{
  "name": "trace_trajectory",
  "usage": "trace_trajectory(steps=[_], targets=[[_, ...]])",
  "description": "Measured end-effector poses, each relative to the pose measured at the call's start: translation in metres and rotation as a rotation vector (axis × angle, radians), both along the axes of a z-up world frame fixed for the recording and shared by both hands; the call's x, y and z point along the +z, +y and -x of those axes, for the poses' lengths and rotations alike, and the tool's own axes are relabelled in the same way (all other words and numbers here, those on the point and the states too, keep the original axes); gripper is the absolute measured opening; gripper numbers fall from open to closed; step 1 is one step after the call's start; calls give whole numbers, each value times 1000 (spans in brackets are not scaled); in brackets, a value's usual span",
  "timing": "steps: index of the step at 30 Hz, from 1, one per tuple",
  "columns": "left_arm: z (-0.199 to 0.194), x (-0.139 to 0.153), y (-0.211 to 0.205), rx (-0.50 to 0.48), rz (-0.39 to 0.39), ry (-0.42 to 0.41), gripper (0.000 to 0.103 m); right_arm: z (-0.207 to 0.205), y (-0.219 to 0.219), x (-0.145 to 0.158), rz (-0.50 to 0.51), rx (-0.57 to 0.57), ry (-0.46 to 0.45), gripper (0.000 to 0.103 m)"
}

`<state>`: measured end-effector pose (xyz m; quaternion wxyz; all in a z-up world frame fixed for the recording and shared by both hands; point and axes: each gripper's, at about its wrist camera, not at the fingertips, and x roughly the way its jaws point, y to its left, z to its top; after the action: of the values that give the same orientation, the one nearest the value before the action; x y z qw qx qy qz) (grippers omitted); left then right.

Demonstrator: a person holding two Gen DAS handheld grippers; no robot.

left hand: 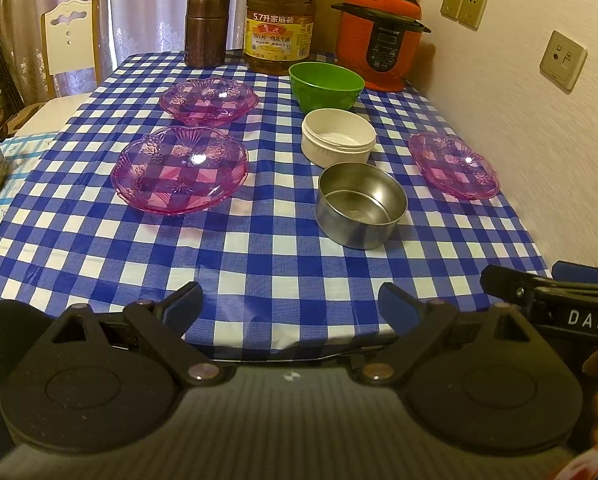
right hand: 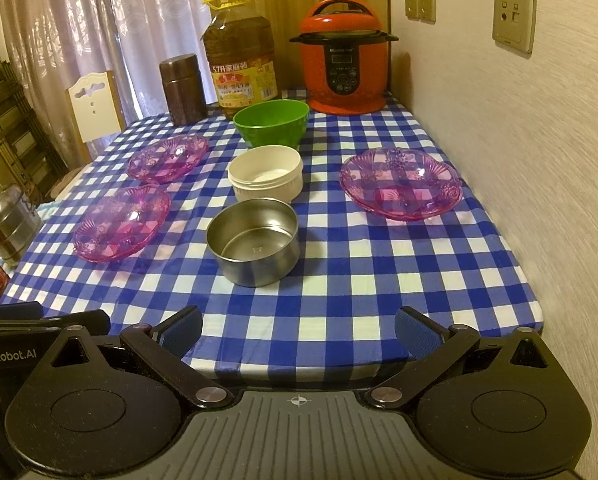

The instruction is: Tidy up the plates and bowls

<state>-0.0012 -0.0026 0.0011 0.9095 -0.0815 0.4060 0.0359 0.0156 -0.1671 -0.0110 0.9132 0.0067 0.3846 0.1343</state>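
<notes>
Both held at the near edge of the checkered tabletop (left hand: 259,264): left tongs (left hand: 291,306) wide, empty; right tongs (right hand: 299,330) wide, empty. Three pink plates: two toward the left edge (left hand: 180,170) (left hand: 209,101), one by the right edge (right hand: 401,184). Three bowls in a middle row: steel bowl (right hand: 255,236) nearest, white bowl (right hand: 265,173), green bowl (right hand: 272,122). At the far edge, one red cooker (right hand: 343,74), one oil jug (right hand: 241,60), one brown canister (right hand: 183,90).

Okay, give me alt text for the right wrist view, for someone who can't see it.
The open right gripper hovers at the near edge of a blue checked table holding three pink glass plates, two left and one right, beside a central row of steel bowl, white bowl and green bowl.
</notes>
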Motion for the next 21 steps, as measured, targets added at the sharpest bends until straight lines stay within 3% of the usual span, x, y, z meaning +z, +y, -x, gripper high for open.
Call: trace_trajectory(steps=[21], targets=[[0, 0, -2, -2, 6, 2, 93, 0, 0, 0, -2, -4, -1, 102]])
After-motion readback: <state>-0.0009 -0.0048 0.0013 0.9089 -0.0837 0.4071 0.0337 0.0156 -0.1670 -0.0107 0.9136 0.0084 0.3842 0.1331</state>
